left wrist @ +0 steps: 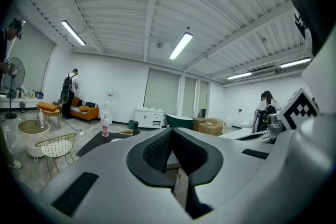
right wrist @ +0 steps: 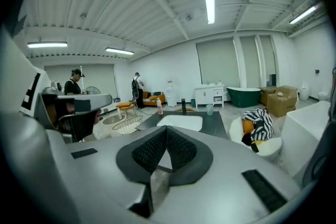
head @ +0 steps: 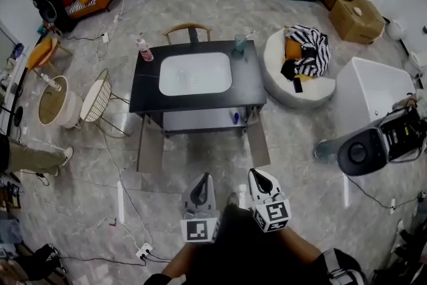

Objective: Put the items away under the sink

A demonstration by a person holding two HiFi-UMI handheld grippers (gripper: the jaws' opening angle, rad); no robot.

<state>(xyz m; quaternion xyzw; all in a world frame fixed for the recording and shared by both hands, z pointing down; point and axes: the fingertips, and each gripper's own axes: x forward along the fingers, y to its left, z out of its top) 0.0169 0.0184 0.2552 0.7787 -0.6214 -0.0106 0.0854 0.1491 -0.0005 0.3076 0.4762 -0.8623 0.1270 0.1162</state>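
Entry 1. We list the sink unit [head: 248,80]: a black counter with a white basin [head: 195,73] set in it and an open shelf [head: 193,121] beneath.

Entry 2. Pink bottle [head: 143,50]: on the sink unit's far left corner. It stands upright with its long axis vertical and its pump top uppermost.

Entry 3. Cup [head: 240,43]: on the sink unit's far right corner, upright with its mouth up. A thin stick [head: 249,34] in it leans out to the right.

Entry 4. Small blue thing [head: 235,117]: on the shelf under the basin, toward the sink unit's right side. It is too small for us to tell which way it lies.

Entry 5. Left gripper [head: 202,187]: on the near side of the sink unit and well apart from it, its nose aimed toward it. We find its jaws clenched tip to tip, with nothing between them.

Entry 6. Right gripper [head: 259,180]: also on the sink unit's near side, just beside the left gripper and pointing at the basin. Its jaws are likewise pressed together and hold nothing.
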